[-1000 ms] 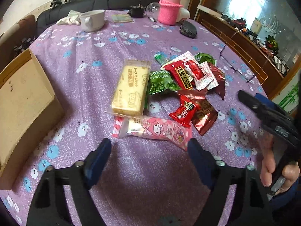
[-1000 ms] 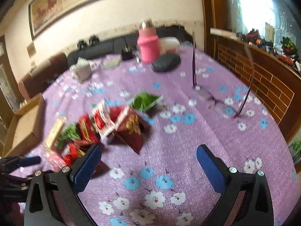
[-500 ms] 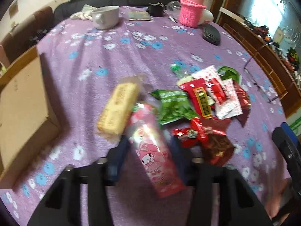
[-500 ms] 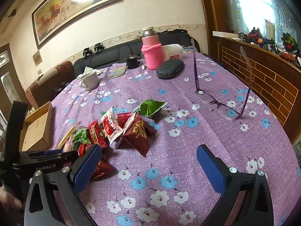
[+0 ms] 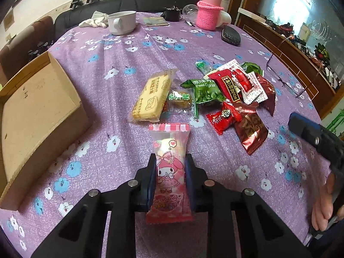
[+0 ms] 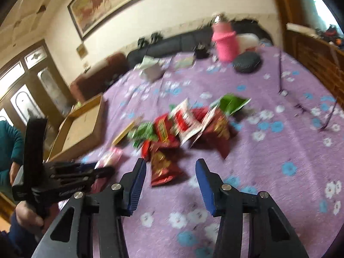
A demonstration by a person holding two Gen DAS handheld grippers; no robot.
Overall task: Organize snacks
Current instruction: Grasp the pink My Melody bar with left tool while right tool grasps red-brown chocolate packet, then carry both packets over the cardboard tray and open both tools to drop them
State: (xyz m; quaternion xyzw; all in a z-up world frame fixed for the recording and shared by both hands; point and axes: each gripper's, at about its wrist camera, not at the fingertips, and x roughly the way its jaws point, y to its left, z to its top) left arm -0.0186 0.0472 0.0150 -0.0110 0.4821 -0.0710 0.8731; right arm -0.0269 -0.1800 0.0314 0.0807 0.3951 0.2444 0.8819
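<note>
your left gripper (image 5: pixel 168 179) had just been closing and was pinching the pink cartoon-print plastic snack packet (image 5: pixel 169 172) across its lower half, packet pointing to 12 o'clock, top end loose over the cloth. your right gripper (image 6: pixel 171 185) had also just been closing but stood half spread w/ nothing between the jaws, aimed at the dark red foil packet (image 6: pixel 163 168) at the near edge of the pile.

risks, as i judged them: the pink wrapper was slick film, pinched by its sides only, so a fast swing could've let it slide out or swivel. the open brown cardboard box (image 5: pixel 36 116) sat at 9 o'clock; coming in low could've caught the loose end on its wall (image 5: pixel 71 79). the right view was blurred, so you were moving quick; closing there could've grabbed two overlapped packets or shoved the pile (image 5: pixel 234 99). the yellow biscuit pack (image 5: pixel 151 95) lay at 12 o'clock just beyond the pink one, easy to knock.

surface: round table under a purple cloth w/ blue & white flowers (image 5: pixel 120 68); soft cloth could bunch. far side at 12: white mug (image 5: pixel 121 22), bottle in pink knitted sleeve (image 5: pixel 209 14), dark glasses case (image 5: pixel 231 35); spectacles (image 5: pixel 283 79) at 2 o'clock. room: dark sofa (image 5: pixel 150 3), framed painting (image 6: pixel 120 2), wooden sideboard (image 5: pixel 286 49).
</note>
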